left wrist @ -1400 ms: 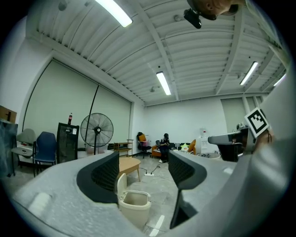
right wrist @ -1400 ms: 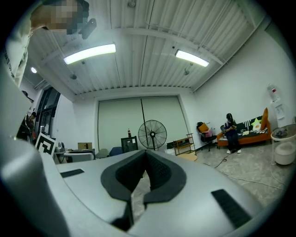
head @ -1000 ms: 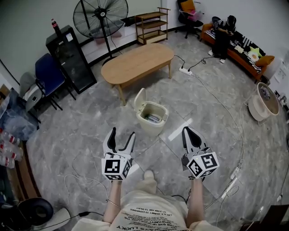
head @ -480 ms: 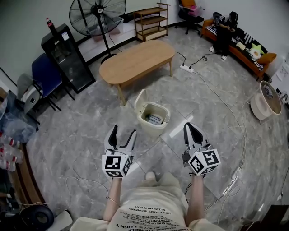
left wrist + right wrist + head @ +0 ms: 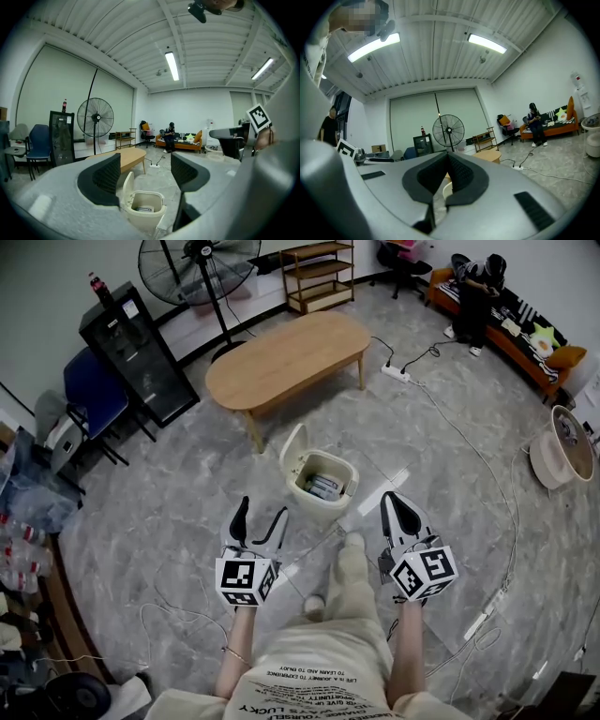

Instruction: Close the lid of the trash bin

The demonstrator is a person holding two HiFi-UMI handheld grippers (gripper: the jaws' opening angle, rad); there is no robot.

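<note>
A cream trash bin stands on the grey floor in front of me, its lid tipped up on the left side and some trash inside. The left gripper view shows the same trash bin low between the jaws, lid upright. My left gripper is held open a little short of the bin, to its lower left. My right gripper is shut with nothing in it, to the bin's lower right. Neither touches the bin.
An oval wooden table stands just beyond the bin. A standing fan, a black cabinet and a blue chair are at the back left. Cables and a power strip run across the floor at right. A person sits on the orange sofa.
I have stepped closer to the bin, which now sits lower and nearer in the head view. A foot has come forward between the grippers. Both grippers keep their states.
</note>
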